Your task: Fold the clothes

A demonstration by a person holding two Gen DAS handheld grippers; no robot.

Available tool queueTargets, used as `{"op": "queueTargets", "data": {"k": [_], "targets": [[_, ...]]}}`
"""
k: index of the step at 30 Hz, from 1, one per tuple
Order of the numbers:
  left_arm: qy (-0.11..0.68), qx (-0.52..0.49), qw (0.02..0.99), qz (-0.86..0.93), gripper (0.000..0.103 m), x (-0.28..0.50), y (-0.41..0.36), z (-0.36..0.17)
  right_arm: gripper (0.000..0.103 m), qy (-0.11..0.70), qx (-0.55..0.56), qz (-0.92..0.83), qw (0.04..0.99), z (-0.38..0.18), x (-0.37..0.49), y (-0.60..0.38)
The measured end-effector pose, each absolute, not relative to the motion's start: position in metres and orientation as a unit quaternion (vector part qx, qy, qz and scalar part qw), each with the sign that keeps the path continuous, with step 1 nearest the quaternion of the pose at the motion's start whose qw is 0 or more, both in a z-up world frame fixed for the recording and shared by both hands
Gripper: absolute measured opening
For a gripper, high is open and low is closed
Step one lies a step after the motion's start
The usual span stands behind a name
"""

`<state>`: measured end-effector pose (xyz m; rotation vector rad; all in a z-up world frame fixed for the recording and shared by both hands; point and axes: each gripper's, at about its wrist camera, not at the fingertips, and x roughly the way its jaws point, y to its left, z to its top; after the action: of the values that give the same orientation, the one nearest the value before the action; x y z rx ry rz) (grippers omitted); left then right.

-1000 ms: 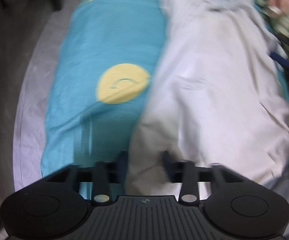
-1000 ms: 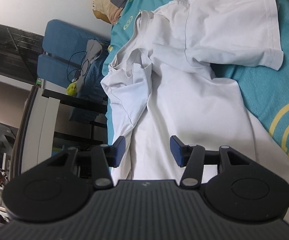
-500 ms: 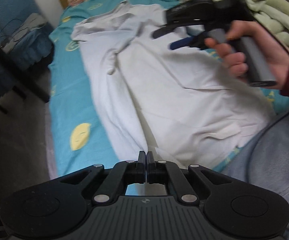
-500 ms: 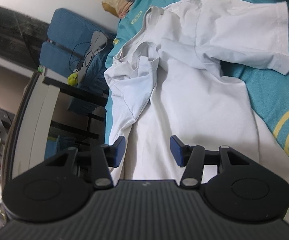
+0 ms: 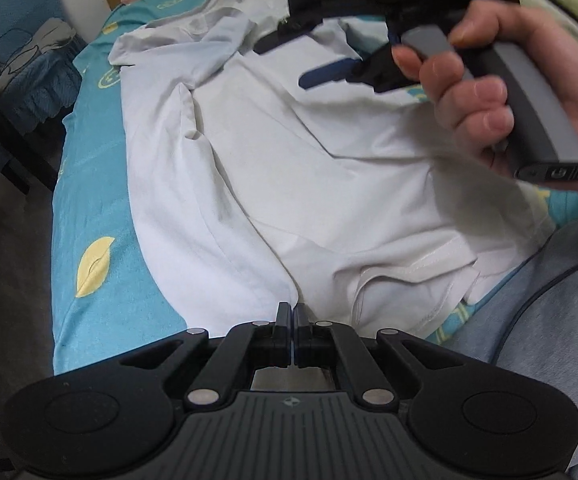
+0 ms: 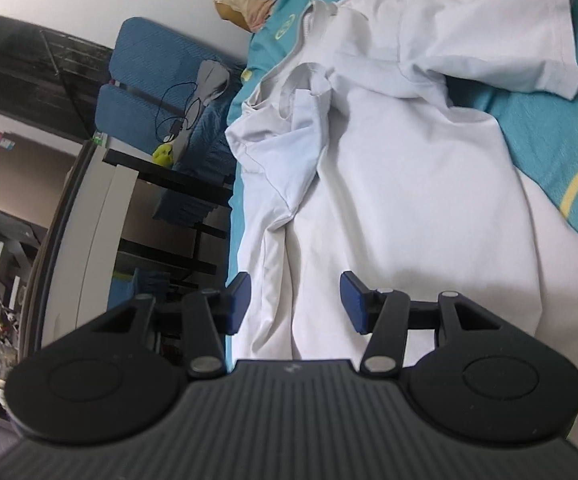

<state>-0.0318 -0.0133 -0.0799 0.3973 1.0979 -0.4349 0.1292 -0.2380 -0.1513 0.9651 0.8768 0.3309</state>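
The left gripper (image 5: 292,312) points steeply down, jaws together, seemingly pinching the white T-shirt (image 5: 273,168); the right gripper (image 6: 295,300) hovers, jaws apart.

The white T-shirt (image 5: 289,168) is soft, matt cloth, creased, with stitched hems. The bedsheet (image 5: 93,216) under it is teal cloth with a faint sheen and yellow prints. Both grippers' bodies are matt black plastic with ribbed tops and small bright metal pins; the right gripper (image 6: 295,300) has blue, rubbery-looking fingers (image 6: 351,300).
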Motion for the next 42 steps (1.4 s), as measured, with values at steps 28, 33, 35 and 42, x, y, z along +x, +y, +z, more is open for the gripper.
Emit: {"op": "queueTargets", "data": {"k": [28,33,35,42], "targets": [[0.502,0.05,0.82,-0.269,0.001,-0.02,0.001,-0.09,0.029,0.445,0.37,0.236,0.781,-0.193,0.235,-0.142],[0.526,0.058,0.801,-0.28,0.001,-0.013,-0.005,-0.103,0.007,0.405,0.324,0.202,0.831,-0.182,0.231,-0.143],[0.539,0.064,0.791,-0.281,0.001,-0.01,-0.01,-0.108,0.007,0.391,0.303,0.19,0.848,-0.175,0.232,-0.146],[0.548,0.067,0.787,-0.275,0.008,-0.008,-0.013,-0.111,0.01,0.412,0.289,0.187,0.844,-0.178,0.237,-0.148]]}}
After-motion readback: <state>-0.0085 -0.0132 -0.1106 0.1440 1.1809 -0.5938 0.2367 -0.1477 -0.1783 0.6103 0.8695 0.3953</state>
